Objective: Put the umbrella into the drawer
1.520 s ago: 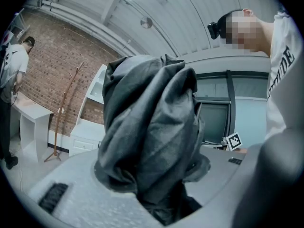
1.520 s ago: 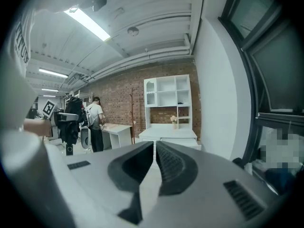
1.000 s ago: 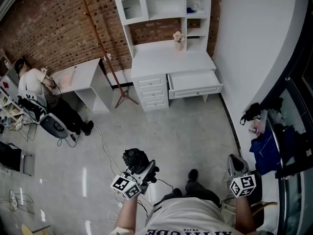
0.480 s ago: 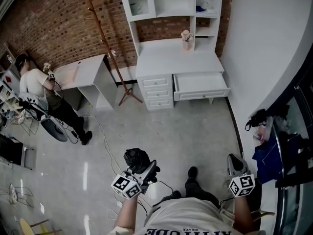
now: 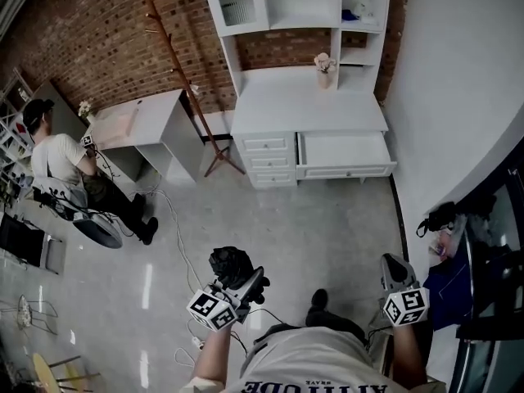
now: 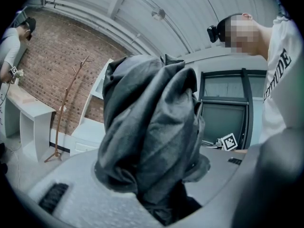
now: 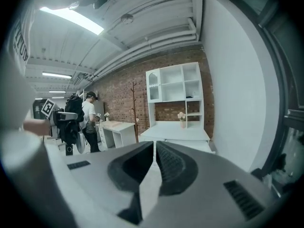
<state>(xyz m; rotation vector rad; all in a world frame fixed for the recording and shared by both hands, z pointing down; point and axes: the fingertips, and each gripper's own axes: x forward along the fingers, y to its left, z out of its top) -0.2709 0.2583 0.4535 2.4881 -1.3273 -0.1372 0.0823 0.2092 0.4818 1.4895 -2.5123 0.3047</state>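
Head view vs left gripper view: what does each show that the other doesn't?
Only head view: the open drawer, empty, and the flower vase on the top above it. Only left gripper view: the ceiling, and the umbrella close up, bunched dark fabric between the jaws. Both: umbrella, coat stand, brick wall, a person at the side desk.

The umbrella (image 5: pixel 230 264) is of plain dark grey cloth, nearly black. The desk (image 5: pixel 303 105), the shelves (image 5: pixel 295 2) and the drawer (image 5: pixel 344 150) are white. The brick wall (image 5: pixel 90 39) is red-brown with pale joints, and the coat stand (image 5: pixel 184 80) is brown wood. The floor (image 5: pixel 311 219) is light grey and glossy. The left gripper (image 5: pixel 239 278) and the right gripper (image 5: pixel 395 267) each carry a cube with black-and-white square markers.
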